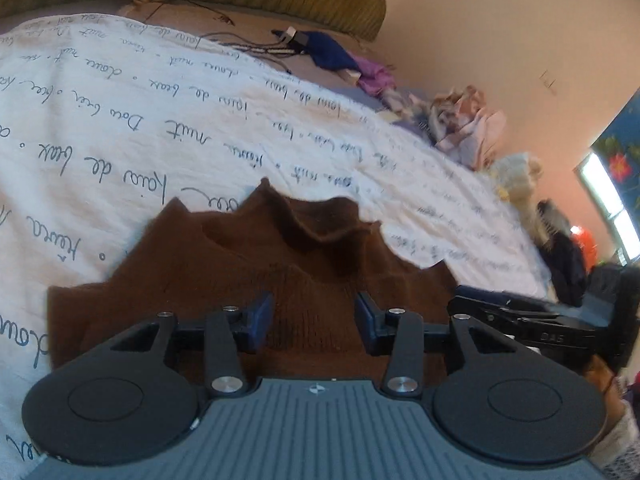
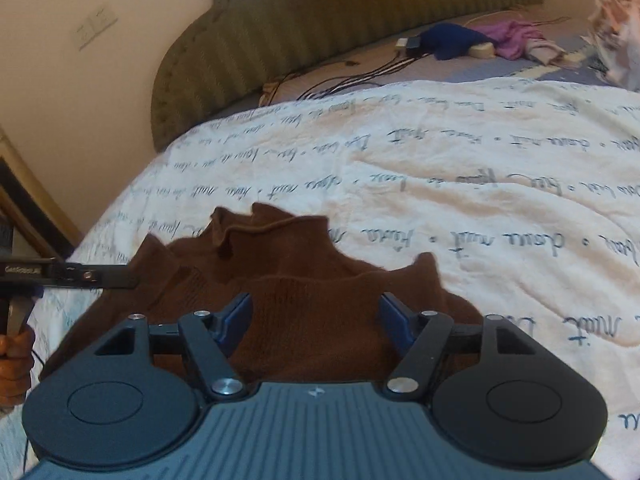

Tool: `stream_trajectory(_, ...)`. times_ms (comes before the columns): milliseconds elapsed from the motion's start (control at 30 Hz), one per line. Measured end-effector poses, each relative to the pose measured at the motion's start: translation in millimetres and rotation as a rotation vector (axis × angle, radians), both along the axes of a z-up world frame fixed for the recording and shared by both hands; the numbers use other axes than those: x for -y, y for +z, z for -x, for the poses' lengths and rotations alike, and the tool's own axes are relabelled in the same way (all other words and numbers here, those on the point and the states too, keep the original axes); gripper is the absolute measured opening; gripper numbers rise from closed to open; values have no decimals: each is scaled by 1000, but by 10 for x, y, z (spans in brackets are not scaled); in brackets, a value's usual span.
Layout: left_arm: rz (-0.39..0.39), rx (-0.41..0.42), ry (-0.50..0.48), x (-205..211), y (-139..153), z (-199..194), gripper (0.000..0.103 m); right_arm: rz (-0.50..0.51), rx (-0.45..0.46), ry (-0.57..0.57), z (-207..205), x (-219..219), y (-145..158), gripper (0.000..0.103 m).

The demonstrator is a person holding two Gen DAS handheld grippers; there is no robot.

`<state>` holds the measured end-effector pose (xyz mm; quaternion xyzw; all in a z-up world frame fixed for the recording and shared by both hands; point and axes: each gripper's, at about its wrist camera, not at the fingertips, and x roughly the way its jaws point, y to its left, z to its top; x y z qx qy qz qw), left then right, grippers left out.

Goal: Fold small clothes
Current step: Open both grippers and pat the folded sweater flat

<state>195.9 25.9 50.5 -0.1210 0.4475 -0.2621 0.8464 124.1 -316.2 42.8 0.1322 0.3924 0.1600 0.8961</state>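
A small brown knit garment [image 1: 248, 264] lies rumpled on a white bedspread [image 1: 120, 128] printed with blue script. My left gripper [image 1: 314, 322] is open just above the garment's near part, fingers apart with brown cloth showing between them. In the right wrist view the same garment [image 2: 288, 264] lies below my right gripper [image 2: 316, 322], which is also open over its near edge. The right gripper shows at the right of the left view [image 1: 532, 320]. The left gripper shows at the left of the right view [image 2: 72, 274], held by a hand.
A green striped headboard [image 2: 320, 28] stands at the far end. Cables, a blue cloth [image 2: 452, 42] and a purple cloth [image 2: 516, 36] lie near it. A pile of pale clothes [image 1: 468, 124] sits along the bed's far side by the wall.
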Motion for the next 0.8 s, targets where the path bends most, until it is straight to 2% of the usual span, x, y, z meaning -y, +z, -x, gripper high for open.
stream_trajectory(67, -92, -23, -12, 149, -210, -90, 46, 96, -21, 74, -85, -251, -53, 67)
stream_trajectory(100, -161, -12, 10, 191, -299, -144, 44, 144, -51, 99, -141, -347, -114, 56)
stream_trajectory(133, -228, 28, 28, 218, -355, -185, 35, 215, -84, 93, -213, -413, -191, 53)
stream_trajectory(167, -292, 83, 38, 233, -371, -218, 32, 297, -84, 81, -276, -457, -269, 52)
stream_trajectory(233, -403, 155, 113, 227, -383, -300, 32, 323, -68, 42, -391, -407, -326, 52)
stream_trajectory(267, -425, 171, 130, 215, -391, -347, 32, 319, -68, 18, -446, -371, -323, 53)
stream_trajectory(367, -449, 213, 171, 194, -265, -317, 31, 332, -53, -32, -490, -326, -241, 53)
stream_trajectory(400, -423, 230, 173, 180, -184, -239, 31, 315, -42, -27, -444, -326, -176, 53)
stream_trajectory(467, -292, 237, 115, 175, -17, -43, 54, 277, 8, 38, -304, -382, -53, 53)
stream_trajectory(533, -176, 204, 37, 225, 31, 116, 60, 218, -12, 110, -264, -486, -47, 53)
stream_trajectory(567, -164, 170, 8, 280, -4, 153, 60, 198, -30, 142, -273, -556, -77, 53)
stream_trajectory(600, -183, 128, -5, 388, -82, 162, 60, 192, -47, 195, -291, -669, -127, 53)
stream_trajectory(633, -224, 99, -6, 469, -190, 128, 60, 227, -49, 219, -312, -763, -187, 53)
stream_trajectory(667, -283, 97, -1, 530, -294, 80, 59, 329, -31, 212, -329, -901, -280, 64)
stream_trajectory(700, -323, 119, 5, 569, -355, 47, 61, 379, 15, 195, -351, -954, -327, 82)
stream_trajectory(733, -367, 158, 2, 607, -397, 17, 62, 396, 15, 148, -422, -946, -355, 86)
stream_trajectory(800, -509, 226, 42, 685, -442, -76, 73, 356, -29, 74, -582, -816, -401, 90)
